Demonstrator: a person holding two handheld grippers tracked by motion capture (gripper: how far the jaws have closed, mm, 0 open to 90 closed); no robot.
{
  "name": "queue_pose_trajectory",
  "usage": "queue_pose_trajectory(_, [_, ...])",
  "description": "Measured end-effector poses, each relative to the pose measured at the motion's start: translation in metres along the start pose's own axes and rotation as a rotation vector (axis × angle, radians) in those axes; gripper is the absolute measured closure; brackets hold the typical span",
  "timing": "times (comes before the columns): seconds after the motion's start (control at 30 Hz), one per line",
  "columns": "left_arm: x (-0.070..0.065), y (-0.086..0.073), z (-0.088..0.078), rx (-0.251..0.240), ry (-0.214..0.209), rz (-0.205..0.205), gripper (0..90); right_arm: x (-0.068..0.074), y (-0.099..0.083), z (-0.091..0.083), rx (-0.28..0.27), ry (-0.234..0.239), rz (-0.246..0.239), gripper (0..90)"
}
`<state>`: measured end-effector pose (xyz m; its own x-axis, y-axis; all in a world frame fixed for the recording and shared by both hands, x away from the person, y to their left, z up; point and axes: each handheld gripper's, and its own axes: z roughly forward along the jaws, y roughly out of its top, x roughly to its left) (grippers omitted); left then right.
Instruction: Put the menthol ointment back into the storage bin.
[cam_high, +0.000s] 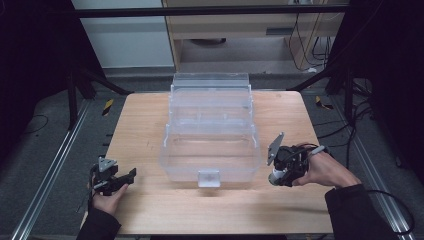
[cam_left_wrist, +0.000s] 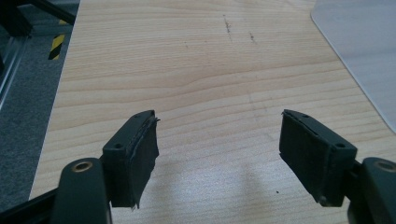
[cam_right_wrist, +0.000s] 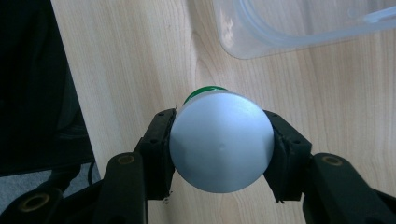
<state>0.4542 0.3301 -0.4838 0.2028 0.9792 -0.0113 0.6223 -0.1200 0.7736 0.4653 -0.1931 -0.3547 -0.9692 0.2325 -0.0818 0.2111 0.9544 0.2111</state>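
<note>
My right gripper (cam_right_wrist: 222, 149) pinches a white round-ended cylinder with green band (cam_right_wrist: 221, 142) right of the clear plastic tiered box (cam_high: 210, 131); my left gripper (cam_left_wrist: 219, 158) sits spread over the wooden table (cam_left_wrist: 196, 70).

no readable text, labels, brands or numbers anywhere

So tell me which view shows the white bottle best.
The right gripper view: the white bottle sits large between the right gripper jaws, its round end facing the camera, green behind. The high view shows a small pale shape.
</note>
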Motion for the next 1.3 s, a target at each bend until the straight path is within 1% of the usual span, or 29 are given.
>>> queue_pose_trajectory(0.1, [0.0,0.0,0.0,0.002,0.0,0.001,27.3,-0.001,0.001,-0.005,-0.007,-0.007,-0.002,50.0])
queue_pose_trajectory(0.13, [0.0,0.0,0.0,0.003,0.0,0.001,27.3,-0.002,0.001,-0.008,-0.021,-0.007,0.002,50.0])
queue_pose_trajectory(0.27, [0.0,-0.001,0.001,0.003,-0.001,0.0,27.3,-0.003,0.004,-0.013,-0.02,-0.011,0.002,50.0])
queue_pose_trajectory(0.33, [0.001,-0.001,0.0,0.005,-0.002,-0.001,27.3,-0.005,0.007,-0.019,-0.028,-0.013,0.006,50.1])
queue_pose_trajectory(0.37, [0.001,-0.001,0.0,0.005,-0.002,-0.001,27.3,-0.005,0.007,-0.019,-0.028,-0.013,0.006,50.1])
queue_pose_trajectory(0.47, [0.001,-0.001,0.001,0.006,-0.004,-0.003,27.3,-0.007,0.013,-0.026,-0.037,-0.025,-0.003,50.0])
queue_pose_trajectory(0.5, [0.001,-0.001,0.001,0.006,-0.004,-0.003,27.3,-0.007,0.013,-0.026,-0.037,-0.025,-0.003,50.0])
queue_pose_trajectory(0.53, [0.001,-0.001,0.001,0.008,-0.004,-0.002,27.3,-0.009,0.015,-0.03,-0.044,-0.024,0.004,50.1])
queue_pose_trajectory(0.63, [0.001,-0.001,0.001,0.009,-0.005,-0.004,27.3,-0.011,0.018,-0.033,-0.043,-0.026,0.0,50.0])
queue_pose_trajectory(0.67, [0.001,-0.001,0.001,0.009,-0.006,-0.003,27.3,-0.013,0.021,-0.036,-0.052,-0.025,-0.001,50.1])
queue_pose_trajectory(0.7, [0.001,-0.001,0.001,0.008,-0.006,-0.002,27.3,-0.014,0.022,-0.037,-0.056,-0.023,0.006,50.0])
queue_pose_trajectory(0.73, [0.001,-0.001,0.001,0.008,-0.006,-0.002,27.3,-0.015,0.023,-0.038,-0.054,-0.023,-0.002,50.1])
queue_pose_trajectory(0.83, [0.0,-0.001,0.002,0.009,-0.006,-0.004,27.3,-0.018,0.027,-0.039,-0.054,-0.025,0.002,50.1])
queue_pose_trajectory(0.93, [0.0,-0.001,0.002,0.008,-0.006,-0.002,27.3,-0.024,0.034,-0.042,-0.063,-0.022,0.005,50.0])
queue_pose_trajectory(1.1, [0.001,-0.001,0.001,0.007,-0.007,-0.003,27.3,-0.03,0.043,-0.042,-0.069,-0.024,0.0,50.0])
queue_pose_trajectory(1.13, [0.001,-0.001,0.001,0.008,-0.006,-0.003,27.4,-0.032,0.047,-0.041,-0.069,-0.023,-0.001,50.1])
queue_pose_trajectory(1.3, [0.001,-0.001,0.001,0.007,-0.007,-0.003,27.4,-0.037,0.054,-0.04,-0.067,-0.027,-0.005,50.1])
